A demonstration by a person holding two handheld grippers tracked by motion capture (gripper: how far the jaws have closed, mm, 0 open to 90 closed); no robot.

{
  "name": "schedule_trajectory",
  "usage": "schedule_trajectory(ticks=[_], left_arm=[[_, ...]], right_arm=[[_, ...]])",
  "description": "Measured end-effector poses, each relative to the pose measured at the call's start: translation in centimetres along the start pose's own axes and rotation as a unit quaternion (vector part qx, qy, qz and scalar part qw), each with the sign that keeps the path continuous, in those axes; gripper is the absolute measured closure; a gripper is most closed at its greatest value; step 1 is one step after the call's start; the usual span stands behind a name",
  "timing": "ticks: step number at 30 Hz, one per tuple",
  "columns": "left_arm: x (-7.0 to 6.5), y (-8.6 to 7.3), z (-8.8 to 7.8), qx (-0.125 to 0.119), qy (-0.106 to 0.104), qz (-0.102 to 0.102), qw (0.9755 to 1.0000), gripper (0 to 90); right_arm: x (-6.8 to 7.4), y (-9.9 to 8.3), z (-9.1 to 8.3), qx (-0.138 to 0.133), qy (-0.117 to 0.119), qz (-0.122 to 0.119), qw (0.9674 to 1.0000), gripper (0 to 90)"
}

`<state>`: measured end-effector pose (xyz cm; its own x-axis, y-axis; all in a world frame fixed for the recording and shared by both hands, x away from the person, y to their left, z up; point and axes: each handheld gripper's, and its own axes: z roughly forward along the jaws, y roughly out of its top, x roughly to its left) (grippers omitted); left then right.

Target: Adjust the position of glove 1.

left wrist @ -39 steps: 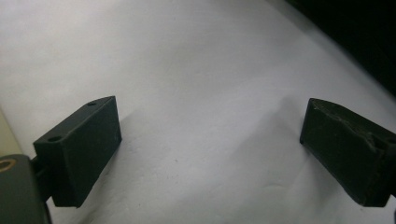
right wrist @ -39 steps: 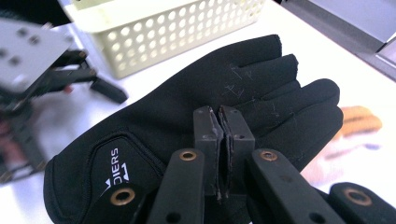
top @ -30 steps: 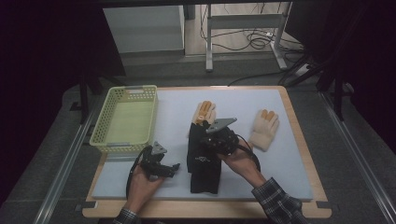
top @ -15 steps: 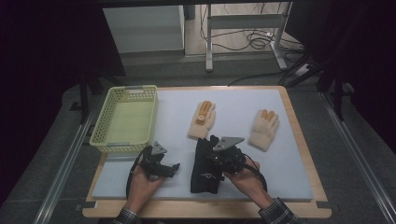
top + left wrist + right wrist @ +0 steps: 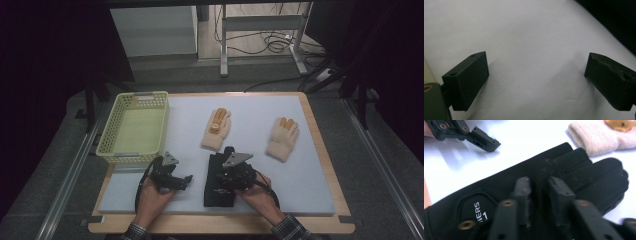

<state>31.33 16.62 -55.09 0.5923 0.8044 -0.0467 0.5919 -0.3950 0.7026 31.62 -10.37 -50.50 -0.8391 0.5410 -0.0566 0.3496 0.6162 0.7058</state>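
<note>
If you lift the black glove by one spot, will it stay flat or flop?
The black glove would probably flop: it looks like thin, soft fabric lying limp on the white mat. It likely weighs little and shouldn't roll.

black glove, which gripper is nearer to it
Right. The right gripper is directly over the black glove; the left gripper sits apart on the mat beside it.

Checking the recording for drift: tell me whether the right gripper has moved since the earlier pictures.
Yes. The right gripper has come toward the table's near edge, away from the cream glove, over the black glove.
</note>
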Motion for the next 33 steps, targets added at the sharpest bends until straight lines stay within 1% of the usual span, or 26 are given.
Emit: schedule_trajectory(ticks=[1, 2, 4, 7, 8, 9, 10, 13, 14, 16, 20, 23, 24, 25, 26, 27, 28, 29, 30, 32, 33], left_arm=[[0.0, 0.0, 0.0, 0.0, 0.0, 0.0, 1.0, 5.5], [0.0, 0.0, 0.0, -0.001, 0.0, -0.001, 1.0, 5.5], [0.0, 0.0, 0.0, -0.002, 0.0, -0.002, 1.0, 5.6], [0.0, 0.0, 0.0, -0.002, 0.001, -0.002, 1.0, 5.6], [0.0, 0.0, 0.0, -0.002, 0.001, -0.002, 1.0, 5.6], [0.0, 0.0, 0.0, -0.002, 0.001, -0.002, 1.0, 5.6], [0.0, 0.0, 0.0, -0.002, 0.0, -0.002, 1.0, 5.6], [0.0, 0.0, 0.0, -0.001, 0.0, 0.0, 1.0, 5.6], [0.0, 0.0, 0.0, 0.0, 0.0, 0.0, 1.0, 5.5], [0.0, 0.0, 0.0, 0.0, 0.0, 0.0, 1.0, 5.5], [0.0, 0.0, 0.0, 0.0, 0.0, 0.0, 1.0, 5.6], [0.0, 0.0, 0.0, 0.0, 0.0, 0.0, 1.0, 5.5], [0.0, 0.0, 0.0, 0.0, 0.0, 0.0, 1.0, 5.5], [0.0, 0.0, 0.0, 0.0, 0.0, 0.0, 1.0, 5.6], [0.0, 0.0, 0.0, 0.0, 0.0, 0.0, 1.0, 5.6], [0.0, 0.0, 0.0, 0.0, 0.0, 0.0, 1.0, 5.6], [0.0, 0.0, 0.0, 0.0, 0.0, 0.0, 1.0, 5.6], [0.0, 0.0, 0.0, 0.0, 0.0, 0.0, 1.0, 5.6], [0.0, 0.0, 0.0, 0.0, 0.0, 0.0, 1.0, 5.5], [0.0, 0.0, 0.0, 0.0, 0.0, 0.0, 1.0, 5.7], [0.0, 0.0, 0.0, -0.001, 0.0, 0.0, 1.0, 5.7]], right_arm=[[0.0, 0.1, -0.2, -0.003, -0.001, 0.0, 1.0, 60.6], [-0.1, 0.4, -0.9, -0.012, 0.0, 0.0, 0.9999, 57.4], [-0.2, 0.5, -1.5, -0.017, -0.003, -0.003, 0.9998, 56.4], [-0.7, 0.5, -2.4, -0.018, -0.009, 0.0, 0.9998, 52.1], [-0.9, 0.4, -2.5, -0.017, -0.008, 0.003, 0.9998, 50.3], [-0.9, 0.4, -2.5, -0.017, -0.008, 0.003, 0.9998, 50.3], [-1.3, 0.0, -2.9, -0.019, -0.01, 0.011, 0.9997, 47.4], [-1.7, -0.4, -3.3, -0.022, -0.008, 0.018, 0.9996, 45.5], [-2.1, -0.9, -3.7, -0.022, -0.003, 0.024, 0.9995, 43.2], [-2.3, -1.2, -3.8, -0.022, -0.003, 0.027, 0.9994, 42.7], [-3.0, -2.8, -4.4, -0.021, -0.006, 0.043, 0.9988, 40.6], [-3.5, -3.9, -4.8, -0.023, -0.006, 0.06, 0.9979, 40.3], [-3.8, -4.6, -5.0, -0.023, -0.004, 0.068, 0.9974, 40.8], [-3.8, -4.6, -5.0, -0.023, -0.004, 0.068, 0.9974, 40.8], [-3.8, -4.9, -5.1, -0.021, -0.004, 0.072, 0.9972, 41.8], [-3.8, -5.6, -5.2, -0.012, -0.006, 0.073, 0.9973, 49.1], [-3.8, -5.8, -5.3, -0.008, -0.006, 0.07, 0.9975, 54.6], [-3.8, -5.8, -5.3, -0.008, -0.006, 0.07, 0.9975, 54.6], [-3.6, -6.3, -5.4, -0.006, 0.0, 0.07, 0.9976, 63.5], [-3.4, -6.7, -5.4, -0.009, 0.003, 0.068, 0.9976, 70.8], [-3.4, -6.7, -5.4, -0.009, 0.003, 0.068, 0.9976, 70.8]])
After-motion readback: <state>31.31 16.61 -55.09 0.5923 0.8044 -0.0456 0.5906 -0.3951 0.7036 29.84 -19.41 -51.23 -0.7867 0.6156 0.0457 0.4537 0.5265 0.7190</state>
